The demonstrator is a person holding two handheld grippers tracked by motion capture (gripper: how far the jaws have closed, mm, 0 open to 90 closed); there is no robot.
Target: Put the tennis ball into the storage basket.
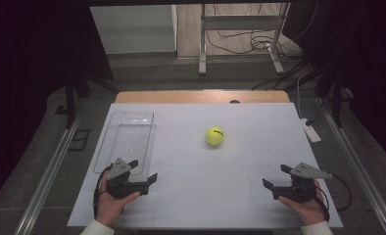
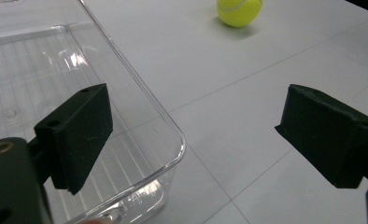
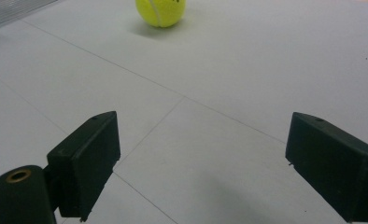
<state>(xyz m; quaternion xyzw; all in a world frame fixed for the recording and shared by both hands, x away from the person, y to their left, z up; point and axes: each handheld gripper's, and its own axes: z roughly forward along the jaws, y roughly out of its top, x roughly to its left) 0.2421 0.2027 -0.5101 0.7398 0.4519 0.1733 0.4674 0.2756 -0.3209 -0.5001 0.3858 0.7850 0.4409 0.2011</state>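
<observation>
Item: tennis ball (image 1: 214,135), yellow-green with a dark mark on its top. It rests on the white bench (image 1: 240,196), out in the open, untouched.

Places below are given relative to the ball.

Clear plastic tray (image 1: 130,128): to the ball's left, well apart from it, long side running front to back. Ribbed floor, rounded corners. Nothing lies in it.

Left gripper (image 1: 141,174): nearer the person than the ball and to its left, just beside the tray's near corner. A hand (image 1: 110,205) holds it from below. Fingers (image 2: 79,135) stand wide apart with nothing between them; in the left gripper view the tray's corner lies under the left finger, and the ball sits far off at the top edge.

Right gripper (image 1: 275,177): nearer the person than the ball and to its right, well apart from it. Held in the other hand (image 1: 308,208). Fingers (image 3: 86,161) spread wide over bare bench, gripping nothing; the ball shows at the top of the right gripper view.
</observation>
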